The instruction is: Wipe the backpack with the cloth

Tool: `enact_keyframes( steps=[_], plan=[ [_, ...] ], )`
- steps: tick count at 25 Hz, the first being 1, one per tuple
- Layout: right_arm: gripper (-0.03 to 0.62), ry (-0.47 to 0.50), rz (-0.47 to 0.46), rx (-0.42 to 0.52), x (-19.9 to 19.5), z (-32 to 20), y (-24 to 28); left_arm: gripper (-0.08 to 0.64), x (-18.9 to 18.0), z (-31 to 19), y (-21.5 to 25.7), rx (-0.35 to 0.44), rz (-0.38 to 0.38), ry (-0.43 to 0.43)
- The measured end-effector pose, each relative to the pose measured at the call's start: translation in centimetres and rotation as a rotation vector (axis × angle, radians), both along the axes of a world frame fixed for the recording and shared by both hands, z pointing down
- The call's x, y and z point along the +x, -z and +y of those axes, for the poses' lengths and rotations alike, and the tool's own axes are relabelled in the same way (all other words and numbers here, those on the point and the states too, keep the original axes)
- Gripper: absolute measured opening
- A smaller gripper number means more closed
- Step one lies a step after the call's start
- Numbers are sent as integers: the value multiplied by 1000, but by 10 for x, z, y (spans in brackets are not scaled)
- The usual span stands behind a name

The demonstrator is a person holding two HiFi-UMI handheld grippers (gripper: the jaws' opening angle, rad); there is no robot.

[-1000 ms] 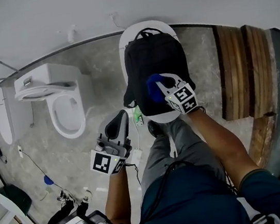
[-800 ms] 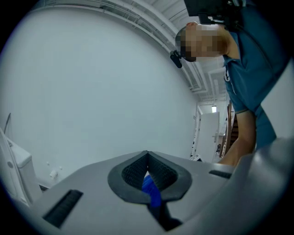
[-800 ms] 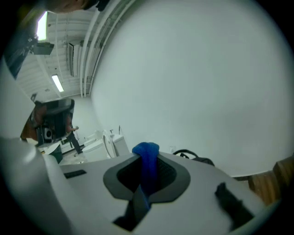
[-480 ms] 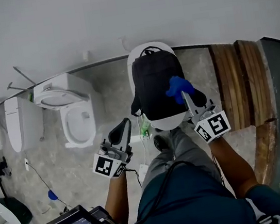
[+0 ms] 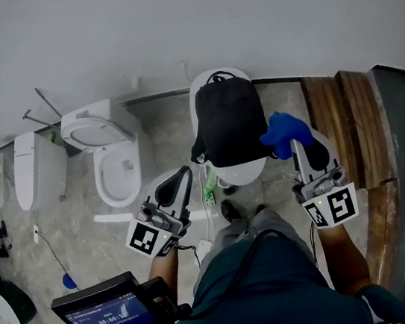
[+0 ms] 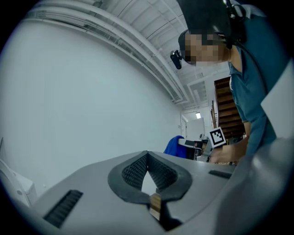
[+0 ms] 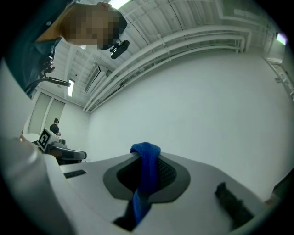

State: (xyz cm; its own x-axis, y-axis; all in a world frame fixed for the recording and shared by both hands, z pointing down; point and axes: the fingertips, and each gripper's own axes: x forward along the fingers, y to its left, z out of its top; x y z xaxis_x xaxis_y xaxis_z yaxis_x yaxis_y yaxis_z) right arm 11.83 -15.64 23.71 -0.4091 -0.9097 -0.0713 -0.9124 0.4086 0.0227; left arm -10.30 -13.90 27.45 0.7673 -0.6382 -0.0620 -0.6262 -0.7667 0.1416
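Note:
A black backpack (image 5: 229, 119) stands on a white toilet (image 5: 242, 171) at the middle of the head view. My right gripper (image 5: 300, 149) is shut on a blue cloth (image 5: 283, 132), held up to the right of the backpack and apart from it. In the right gripper view the cloth (image 7: 144, 176) hangs pinched between the jaws, which point at a bare wall. My left gripper (image 5: 178, 185) sits lower left of the backpack, tips touching with nothing between them. In the left gripper view its jaws (image 6: 147, 158) point up at the wall, with the blue cloth (image 6: 174, 146) in the distance.
An open white toilet (image 5: 109, 156) stands left of the backpack, another toilet (image 5: 34, 167) further left. Wooden planks (image 5: 339, 126) lie along the right. A green bottle (image 5: 209, 184) sits on the floor by the middle toilet. A screen device (image 5: 107, 310) is at lower left.
My right gripper has lifted the blue cloth off the backpack's front and drawn it right and back toward me. The head view has tilted up. The left gripper has barely moved.

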Motion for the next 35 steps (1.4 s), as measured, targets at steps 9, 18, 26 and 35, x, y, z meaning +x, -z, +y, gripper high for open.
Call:
enact_keyframes(
  steps=[9,18,26,35],
  plan=[
    [23,27,15,39,9,120,26,3,-3,104,31,71,-16,72],
    [23,55,31,74,34,289,33,3,31,283,33,139,-21,118],
    [24,58,6,74,53,389,58,3,44,386,66,201,-81,125],
    [23,79,-11,62,13,480,98,3,9,479,110,173,-46,146]
  ],
)
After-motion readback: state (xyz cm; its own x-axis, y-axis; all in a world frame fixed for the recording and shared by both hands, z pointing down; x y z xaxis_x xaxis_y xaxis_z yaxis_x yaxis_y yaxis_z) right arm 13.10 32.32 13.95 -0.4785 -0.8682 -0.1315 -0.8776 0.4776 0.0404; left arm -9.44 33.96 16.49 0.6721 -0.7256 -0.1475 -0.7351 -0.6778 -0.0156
